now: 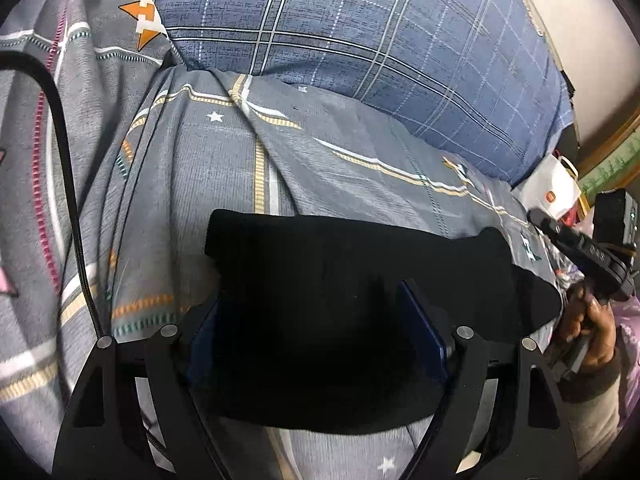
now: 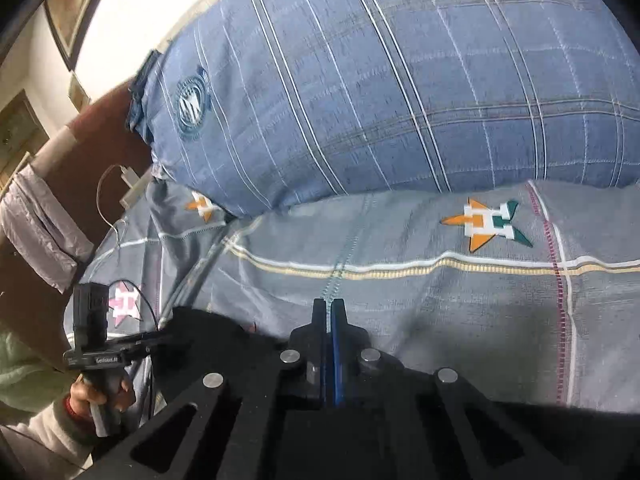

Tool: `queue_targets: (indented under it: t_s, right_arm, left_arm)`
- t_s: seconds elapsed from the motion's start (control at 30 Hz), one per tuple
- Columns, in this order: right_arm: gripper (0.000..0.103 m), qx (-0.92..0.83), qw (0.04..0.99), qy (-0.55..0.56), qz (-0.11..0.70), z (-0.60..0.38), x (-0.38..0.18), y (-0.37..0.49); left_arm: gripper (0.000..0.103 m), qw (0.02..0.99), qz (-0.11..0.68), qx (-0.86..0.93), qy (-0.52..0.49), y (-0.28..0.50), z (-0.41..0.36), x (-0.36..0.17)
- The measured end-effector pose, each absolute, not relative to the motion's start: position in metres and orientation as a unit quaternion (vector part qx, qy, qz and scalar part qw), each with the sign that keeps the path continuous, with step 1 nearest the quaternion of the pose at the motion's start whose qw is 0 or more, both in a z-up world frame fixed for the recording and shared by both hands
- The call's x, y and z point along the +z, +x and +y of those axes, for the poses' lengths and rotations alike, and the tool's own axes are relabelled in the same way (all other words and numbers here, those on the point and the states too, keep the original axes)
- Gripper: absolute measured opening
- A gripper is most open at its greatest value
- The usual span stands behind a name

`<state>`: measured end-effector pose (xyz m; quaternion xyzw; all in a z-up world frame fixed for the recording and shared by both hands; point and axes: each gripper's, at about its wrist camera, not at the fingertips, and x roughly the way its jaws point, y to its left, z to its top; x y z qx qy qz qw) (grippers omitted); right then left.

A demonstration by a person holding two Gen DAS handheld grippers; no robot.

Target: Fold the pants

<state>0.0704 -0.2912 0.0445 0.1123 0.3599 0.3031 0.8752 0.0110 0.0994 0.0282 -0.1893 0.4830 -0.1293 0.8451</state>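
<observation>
Black pants [image 1: 352, 280] lie folded into a wide bundle on the grey patterned bedsheet [image 1: 224, 168]. My left gripper [image 1: 312, 336] stands wide open over the near half of the bundle. One blue pad sits at the bundle's left edge and the other finger [image 1: 422, 332] is over the cloth; no pinch shows. In the right wrist view the pants [image 2: 212, 336] show at lower left, with my left gripper [image 2: 160, 342] reaching onto them. My right gripper [image 2: 329, 306] is shut and empty above bare sheet. It also appears at the right edge as my right gripper [image 1: 560, 232], held by a hand [image 1: 592, 320].
A big blue plaid pillow [image 1: 360, 40] fills the far side of the bed. A black cable [image 1: 68, 168] hangs down at the left. A white bag [image 1: 554, 196] lies off the right end. A white charger with its cord [image 2: 128, 178] rests by the brown headboard [image 2: 96, 152].
</observation>
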Motion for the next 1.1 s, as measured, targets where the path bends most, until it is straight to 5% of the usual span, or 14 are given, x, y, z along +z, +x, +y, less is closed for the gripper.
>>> queue_targets:
  t_s: [0.13, 0.2, 0.23, 0.5, 0.8, 0.9, 1.1]
  right_arm:
    - [0.01, 0.377, 0.853, 0.068, 0.354, -0.256, 0.043, 0.039]
    - [0.048, 0.41, 0.837, 0.03, 0.36, -0.226, 0.039, 0.016]
    - [0.051, 0.423, 0.831, 0.016, 0.361, -0.216, 0.038, 0.006]
    - [0.051, 0.468, 0.789, -0.238, 0.318, -0.085, 0.003, -0.076]
    - [0.051, 0.35, 0.785, -0.459, 0.225, -0.05, -0.042, -0.088]
    - [0.05, 0.367, 0.801, -0.408, 0.238, -0.05, -0.031, -0.07]
    - [0.049, 0.424, 0.829, 0.014, 0.364, -0.124, 0.011, 0.033]
  left_arm:
    - [0.081, 0.848, 0.475, -0.132, -0.192, 0.011, 0.105, 0.032]
    - [0.081, 0.851, 0.474, -0.121, -0.189, 0.012, 0.11, 0.034]
    - [0.081, 0.851, 0.474, -0.117, -0.193, 0.012, 0.114, 0.036]
    - [0.081, 0.861, 0.456, -0.087, -0.205, -0.012, 0.141, 0.056]
    - [0.081, 0.858, 0.461, -0.083, -0.212, -0.035, 0.152, 0.052]
    - [0.081, 0.852, 0.463, -0.077, -0.232, -0.039, 0.156, 0.045]
    - [0.081, 0.84, 0.44, -0.1, -0.299, -0.04, 0.168, 0.048]
